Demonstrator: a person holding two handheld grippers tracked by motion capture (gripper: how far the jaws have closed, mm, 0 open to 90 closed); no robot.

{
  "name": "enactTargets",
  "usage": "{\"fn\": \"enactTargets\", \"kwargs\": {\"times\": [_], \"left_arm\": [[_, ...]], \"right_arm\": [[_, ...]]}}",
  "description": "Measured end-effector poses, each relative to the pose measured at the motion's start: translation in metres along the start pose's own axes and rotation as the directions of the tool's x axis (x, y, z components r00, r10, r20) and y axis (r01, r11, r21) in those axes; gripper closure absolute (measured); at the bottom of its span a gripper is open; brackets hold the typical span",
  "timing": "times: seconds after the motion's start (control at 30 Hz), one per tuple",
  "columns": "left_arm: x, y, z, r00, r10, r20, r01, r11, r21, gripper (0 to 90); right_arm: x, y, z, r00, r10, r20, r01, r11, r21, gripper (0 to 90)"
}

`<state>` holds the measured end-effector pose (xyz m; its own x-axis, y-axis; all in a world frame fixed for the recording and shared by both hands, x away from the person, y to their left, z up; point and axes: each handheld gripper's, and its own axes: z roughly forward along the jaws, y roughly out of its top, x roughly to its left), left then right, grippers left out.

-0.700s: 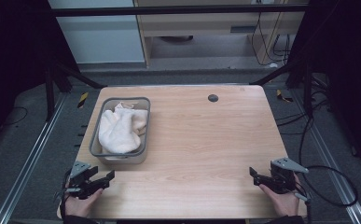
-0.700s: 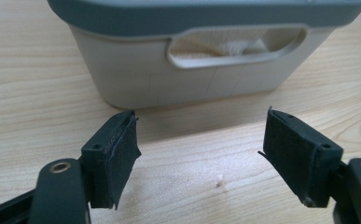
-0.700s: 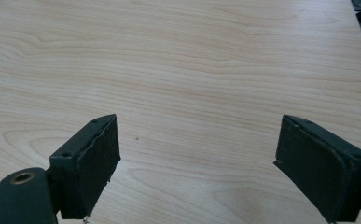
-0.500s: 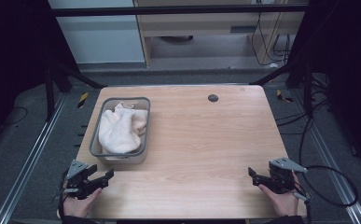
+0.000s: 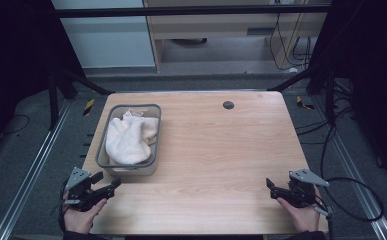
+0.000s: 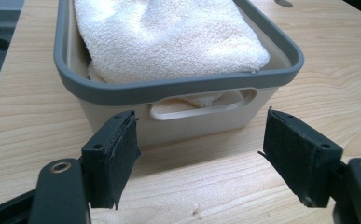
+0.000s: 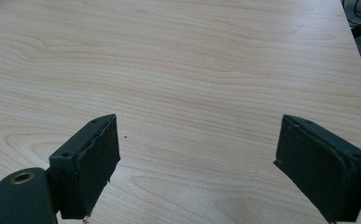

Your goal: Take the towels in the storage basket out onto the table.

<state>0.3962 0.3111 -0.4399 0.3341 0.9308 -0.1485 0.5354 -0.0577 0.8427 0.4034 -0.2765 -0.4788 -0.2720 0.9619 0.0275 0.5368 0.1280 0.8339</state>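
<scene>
On the wooden counter (image 5: 211,165), toward its left side, a grey-rimmed plastic bin (image 5: 129,170) is sitting with a cream-white terry towel (image 5: 128,140) bunched inside it, filling most of the bin and rising about level with the rim. Seen from the high view, the left claw (image 5: 112,186) is hovering at the counter's near left corner, just beside the bin's near end, held in the person's left hand (image 5: 81,217). Its jaws are standing wide apart and gripping nothing.

Looking along the left claw (image 6: 199,154) from its own camera, the two black padded jaws are framing the near end wall of the bin (image 6: 178,84), where a slot handle is cut just under the rim. The jaws are sitting close to that wall but apart from it. The towel (image 6: 169,37) is showing above the rim and through the handle slot.

Over at the near right corner, well apart from the bin, the right claw (image 5: 271,187) is resting in the person's right hand (image 5: 301,215), pointing toward the middle of the counter. From its own camera, the right claw (image 7: 197,168) is also spread wide and released, with bare wood grain of the counter (image 7: 192,70) lying between and beyond its jaws.

A small dark round disc (image 5: 228,105) is sitting near the counter's far edge.
</scene>
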Motion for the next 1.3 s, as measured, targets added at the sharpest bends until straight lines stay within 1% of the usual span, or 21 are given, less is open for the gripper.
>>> {"fn": "enactTargets", "kwargs": {"times": [0.13, 0.2, 0.27, 0.33, 0.47, 0.53, 0.57, 0.63, 0.83, 0.9, 0.93, 1.03, 1.13, 1.17, 1.23, 1.27, 1.3], "left_arm": [[-0.001, 0.006, -0.003, 1.0000, 0.002, 0.006, -0.001, 1.0000, -0.004, 26.2], [-0.002, 0.010, -0.005, 1.0000, 0.005, -0.001, -0.005, 1.0000, -0.005, 26.2], [-0.002, 0.014, -0.006, 0.9999, 0.011, 0.001, -0.011, 0.9999, -0.007, 26.2], [-0.002, 0.019, -0.009, 0.9999, 0.012, 0.002, -0.012, 0.9998, -0.017, 26.3], [-0.002, 0.024, -0.009, 0.9998, 0.017, 0.001, -0.017, 0.9996, -0.023, 26.3], [-0.002, 0.026, -0.009, 0.9998, 0.021, 0.001, -0.021, 0.9994, -0.029, 26.2], [-0.002, 0.029, -0.009, 0.9997, 0.025, 0.000, -0.025, 0.9992, -0.031, 26.1], [-0.001, 0.031, -0.008, 0.9996, 0.030, -0.001, -0.030, 0.9990, -0.034, 26.1], [-0.002, 0.044, -0.004, 0.9989, 0.048, 0.002, -0.048, 0.9979, -0.045, 26.2], [-0.003, 0.052, -0.002, 0.9986, 0.052, 0.009, -0.052, 0.9973, -0.052, 26.2], [-0.003, 0.052, -0.002, 0.9986, 0.052, 0.009, -0.052, 0.9973, -0.052, 26.2], [-0.003, 0.060, -0.001, 0.9984, 0.056, 0.010, -0.056, 0.9968, -0.057, 26.2], [-0.002, 0.064, -0.001, 0.9983, 0.058, 0.007, -0.058, 0.9968, -0.055, 26.2], [-0.001, 0.067, -0.001, 0.9983, 0.057, 0.013, -0.056, 0.9969, -0.055, 26.2], [-0.001, 0.069, 0.000, 0.9984, 0.055, 0.013, -0.054, 0.9969, -0.057, 26.2], [0.000, 0.070, 0.000, 0.9985, 0.053, 0.012, -0.052, 0.9971, -0.056, 26.2], [0.001, 0.071, 0.001, 0.9986, 0.053, 0.010, -0.052, 0.9971, -0.056, 26.2]], "right_arm": [[0.000, -0.001, 0.001, 1.0000, 0.004, 0.003, -0.004, 1.000, 0.014, 13.0], [0.000, -0.001, 0.002, 1.0000, 0.002, 0.001, -0.002, 1.000, 0.020, 12.8], [0.000, -0.002, 0.003, 1.0000, 0.000, 0.002, 0.000, 1.000, 0.032, 12.7], [0.001, -0.002, 0.004, 1.0000, -0.005, 0.002, 0.005, 0.999, 0.034, 12.6], [0.001, -0.002, 0.005, 1.0000, 0.000, 0.003, 0.000, 1.000, 0.031, 12.6], [0.003, -0.001, 0.006, 1.0000, -0.002, -0.004, 0.002, 0.999, 0.037, 12.6], [0.003, -0.001, 0.006, 0.9999, -0.015, 0.001, 0.015, 0.999, 0.032, 12.6], [0.004, -0.001, 0.006, 0.9998, -0.020, -0.002, 0.020, 0.999, 0.032, 12.6], [0.004, -0.002, 0.007, 0.9996, -0.027, -0.004, 0.027, 0.999, 0.038, 12.6], [0.004, -0.002, 0.007, 0.9996, -0.028, -0.001, 0.028, 0.999, 0.034, 12.6], [0.004, -0.002, 0.007, 0.9996, -0.028, -0.001, 0.028, 0.999, 0.034, 12.6], [0.004, -0.002, 0.007, 0.9997, -0.024, -0.005, 0.025, 0.999, 0.035, 12.6], [0.004, -0.002, 0.007, 0.9996, -0.027, -0.004, 0.027, 0.999, 0.034, 12.6], [0.003, -0.002, 0.006, 0.9996, -0.029, -0.005, 0.029, 0.999, 0.032, 13.4], [0.003, -0.001, 0.006, 0.9996, -0.029, -0.004, 0.029, 0.999, 0.031, 13.6], [0.004, -0.001, 0.006, 0.9998, -0.019, -0.007, 0.019, 0.999, 0.032, 13.8], [0.004, -0.001, 0.005, 0.9998, -0.019, -0.008, 0.020, 0.999, 0.030, 14.0]]}}
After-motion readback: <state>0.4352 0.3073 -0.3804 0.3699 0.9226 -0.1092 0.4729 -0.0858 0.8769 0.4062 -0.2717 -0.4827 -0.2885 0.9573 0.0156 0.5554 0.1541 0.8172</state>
